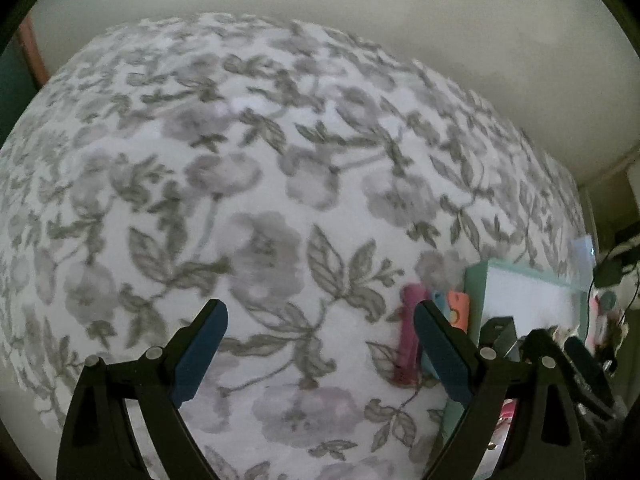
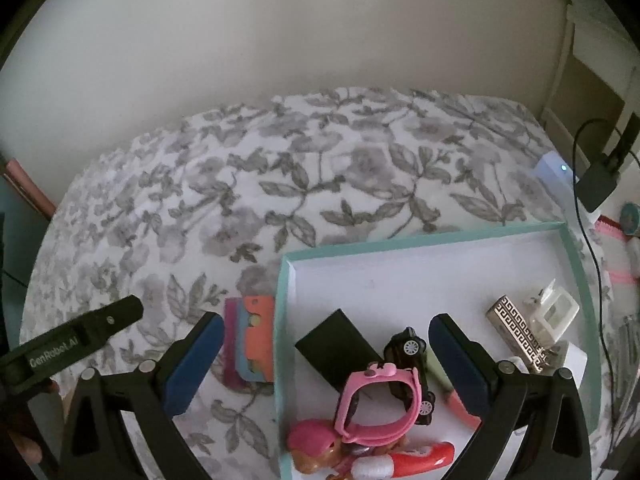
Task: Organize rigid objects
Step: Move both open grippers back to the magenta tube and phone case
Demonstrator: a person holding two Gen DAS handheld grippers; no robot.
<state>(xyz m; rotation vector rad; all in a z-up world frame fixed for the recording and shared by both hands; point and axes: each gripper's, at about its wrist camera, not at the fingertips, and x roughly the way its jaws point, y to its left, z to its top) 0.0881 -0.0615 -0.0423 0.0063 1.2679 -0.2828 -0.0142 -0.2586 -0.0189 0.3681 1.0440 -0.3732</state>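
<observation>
Sorting looks midway: teal tray (image 2: 576,264) already holds a black block (image 2: 336,344), toy car (image 2: 408,352), pink watch band (image 2: 380,400), patterned metal case (image 2: 516,328) etc. Right gripper (image 2: 324,360) hangs over it, jaws wide apart, nothing btwn them. Left gripper (image 1: 320,352) also spread, empty, w/ the colored combs (image 2: 252,340) just beside the tray's left wall, likely next pick; needs a low, flat pinch. Surface: floral bedspread (image 2: 320,184), soft; plain wall behind, charger cable at right.
</observation>
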